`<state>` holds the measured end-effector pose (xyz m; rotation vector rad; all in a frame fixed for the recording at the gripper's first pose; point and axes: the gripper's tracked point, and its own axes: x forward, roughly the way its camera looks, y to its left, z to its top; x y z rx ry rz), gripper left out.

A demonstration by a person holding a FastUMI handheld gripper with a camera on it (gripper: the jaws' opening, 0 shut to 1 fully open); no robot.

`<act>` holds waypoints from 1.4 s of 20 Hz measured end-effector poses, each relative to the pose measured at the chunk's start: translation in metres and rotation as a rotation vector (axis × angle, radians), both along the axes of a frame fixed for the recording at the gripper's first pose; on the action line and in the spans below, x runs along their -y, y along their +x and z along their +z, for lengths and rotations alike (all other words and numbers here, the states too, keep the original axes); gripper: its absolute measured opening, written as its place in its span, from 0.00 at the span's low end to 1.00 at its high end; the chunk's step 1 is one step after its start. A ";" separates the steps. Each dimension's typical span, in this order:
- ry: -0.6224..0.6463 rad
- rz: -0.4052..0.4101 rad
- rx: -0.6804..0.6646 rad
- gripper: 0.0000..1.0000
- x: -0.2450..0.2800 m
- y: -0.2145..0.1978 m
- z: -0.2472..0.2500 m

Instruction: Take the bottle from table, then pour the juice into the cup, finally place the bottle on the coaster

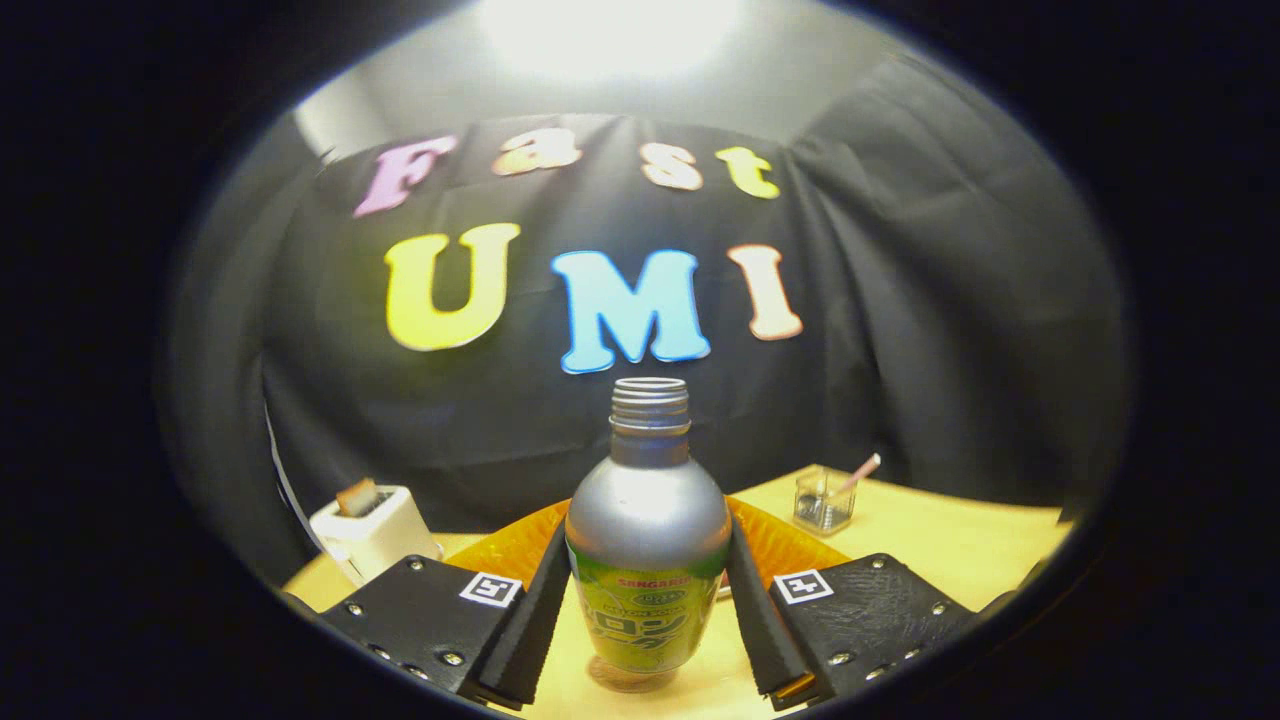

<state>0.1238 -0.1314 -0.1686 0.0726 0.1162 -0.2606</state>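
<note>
- Currently: bottle [648,540] stands upright at lower centre of the frame, cap off, threaded neck open. Its base looks to be on or just above the counter [950,545]; cannot tell which.
- gripper [648,600]: the two fingers sit either side of the bottle's lower body and appear to press on it from left and right, so I read it as clamped on the bottle.
- Progress, as a judgement: first step (taking the bottle) is at the grasp stage; lift not clearly begun. Pouring and setting down on the coaster are not yet done.
- cup [822,500]: small clear one, right of centre, beyond the right finger, well apart from the bottle. A pale stick or straw leans out of it.
- Orange mat [775,535] lies directly behind the bottle, partly hidden by it; possibly the coaster, not certain.
- White boxy object [372,530] at lower left, beyond the left finger, something brownish poking from its top.
- Obstructions: path from bottle towards the cup looks open. The stick in the cup could get in the way of the bottle's neck when pouring.
</note>
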 end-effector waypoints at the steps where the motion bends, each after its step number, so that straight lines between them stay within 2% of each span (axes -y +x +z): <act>1: -0.043 0.018 -0.006 0.77 -0.005 0.000 -0.002; 3: -0.049 0.059 -0.005 0.77 -0.020 0.000 -0.005; 10: -0.013 0.118 0.004 0.77 -0.032 0.013 -0.026; 15: -0.010 0.165 -0.008 0.77 -0.039 0.030 -0.070; 18: -0.008 0.201 -0.063 0.77 -0.045 0.040 -0.107; 23: -0.021 0.189 -0.114 0.77 -0.039 0.046 -0.140; 28: -0.025 0.187 -0.102 0.78 -0.038 0.046 -0.145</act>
